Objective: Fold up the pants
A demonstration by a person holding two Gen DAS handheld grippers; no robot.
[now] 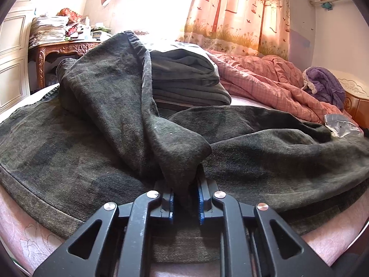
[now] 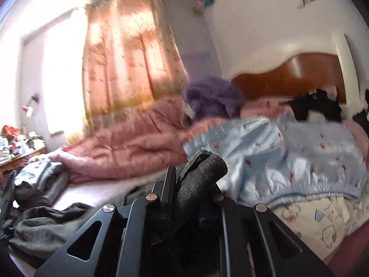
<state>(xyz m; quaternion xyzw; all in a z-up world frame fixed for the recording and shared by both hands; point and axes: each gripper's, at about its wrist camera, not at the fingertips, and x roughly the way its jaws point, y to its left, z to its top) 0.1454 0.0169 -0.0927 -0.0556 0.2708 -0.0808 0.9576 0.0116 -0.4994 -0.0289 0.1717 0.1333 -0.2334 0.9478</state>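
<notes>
Gripping folds of the dark pants (image 1: pixel 110 106), both the left gripper (image 1: pixel 184 204) and the right gripper (image 2: pixel 196 184) were clamped near the pink quilt (image 1: pixel 265 80).

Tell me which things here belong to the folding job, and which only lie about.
For the job: dark pants, left gripper, right gripper, both shut on the pants.

Lying about: folded dark clothes, pink quilt, purple garment, blue cloth, cluttered desk, curtain.
</notes>
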